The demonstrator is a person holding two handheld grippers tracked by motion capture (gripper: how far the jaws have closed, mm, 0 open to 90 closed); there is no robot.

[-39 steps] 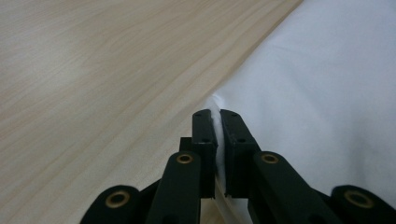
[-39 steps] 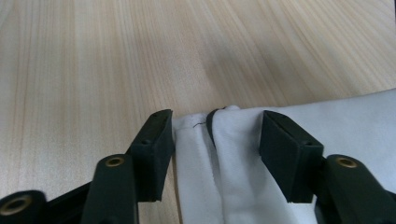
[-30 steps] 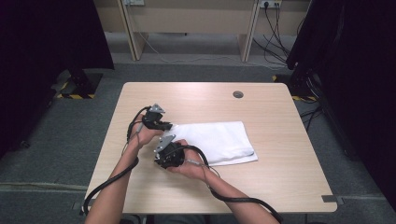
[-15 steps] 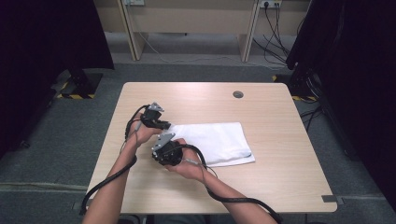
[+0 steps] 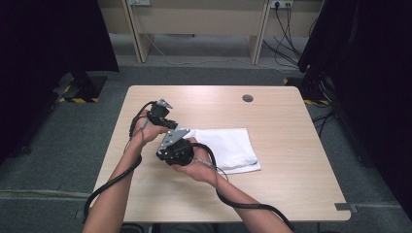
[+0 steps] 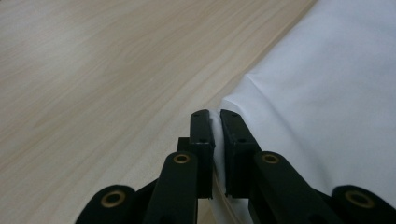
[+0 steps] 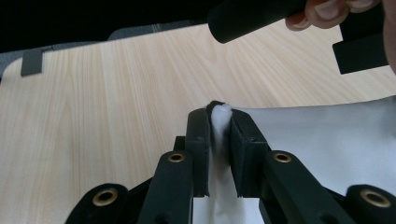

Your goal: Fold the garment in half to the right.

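White cloth [image 5: 228,150], folded to a soft-edged rectangle, lies flat on the bench [image 5: 291,160] about midway between the near and far edges, its long side running toward the right edge. Fabric is smooth and matte, with one shallow crease visible in the left gripper view [image 6: 327,93]. Bench top is pale wood-grain laminate with rounded corners; a small dark round cap [image 5: 248,98] sits near the far edge, a grey tab [image 5: 342,206] at the near right corner.

Left gripper [image 5: 166,118]: black, hard-edged body with a grey three-cornered plate, held over the cloth's far left corner. In its own view [image 6: 215,135] the two flat black jaws are pressed together on a thin white fold of the cloth's edge.

Right gripper [image 5: 171,151]: same build, at the cloth's near left corner. In its own view [image 7: 219,135] the jaws have just been closing and now pinch a bunched white tuft of cloth that puffs out above the tips [image 7: 220,114].

Both pinched corners are drawn up off the bench; the rest of the cloth lies flat. Thick black cables [image 5: 243,204] trail toward the near edge.
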